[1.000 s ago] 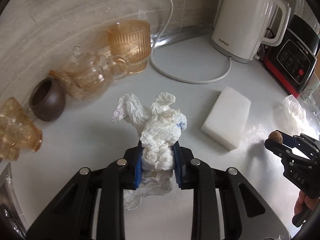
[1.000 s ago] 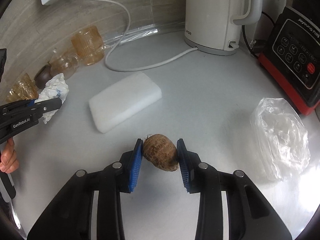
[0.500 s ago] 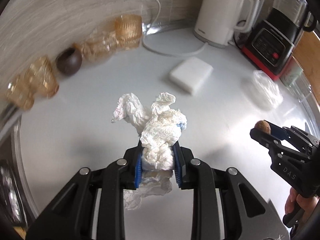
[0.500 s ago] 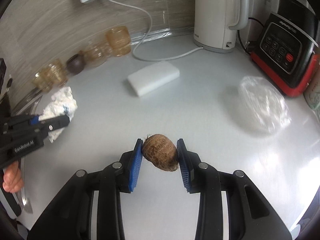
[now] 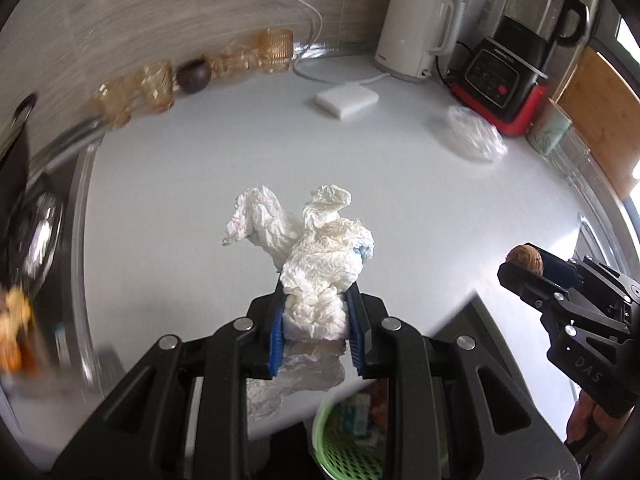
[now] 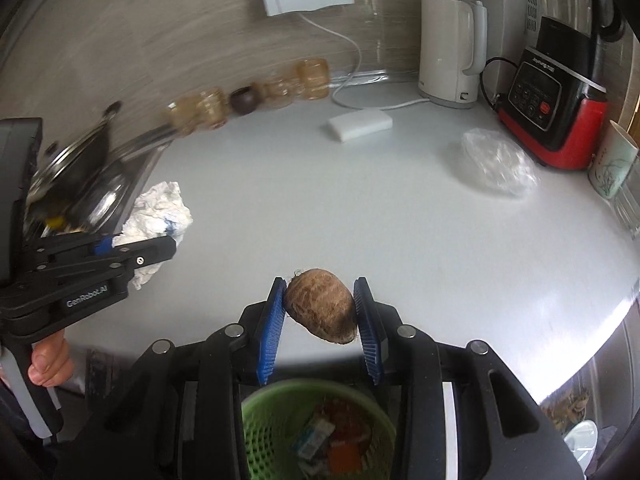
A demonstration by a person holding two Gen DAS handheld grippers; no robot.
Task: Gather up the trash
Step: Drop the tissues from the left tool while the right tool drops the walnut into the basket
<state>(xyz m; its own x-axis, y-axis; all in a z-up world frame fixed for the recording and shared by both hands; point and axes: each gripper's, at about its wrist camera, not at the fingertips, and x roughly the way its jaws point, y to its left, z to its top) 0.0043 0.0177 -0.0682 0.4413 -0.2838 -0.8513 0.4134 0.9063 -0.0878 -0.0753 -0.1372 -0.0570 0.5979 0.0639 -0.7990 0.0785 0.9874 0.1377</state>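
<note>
Both grippers back; one basket (image 6: 280, 408).

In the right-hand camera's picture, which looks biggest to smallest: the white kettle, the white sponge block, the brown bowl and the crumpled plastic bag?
As they look in that view:
1. Kettle
2. Plastic bag, which lies nearer the camera, so its rank is less sure
3. Sponge
4. Brown bowl

Crumpled white paper tissue (image 5: 316, 276), rough brown fibrous husk (image 6: 322, 306), green plastic mesh basket (image 6: 264, 432), glossy smooth white counter (image 6: 360, 216)
</note>
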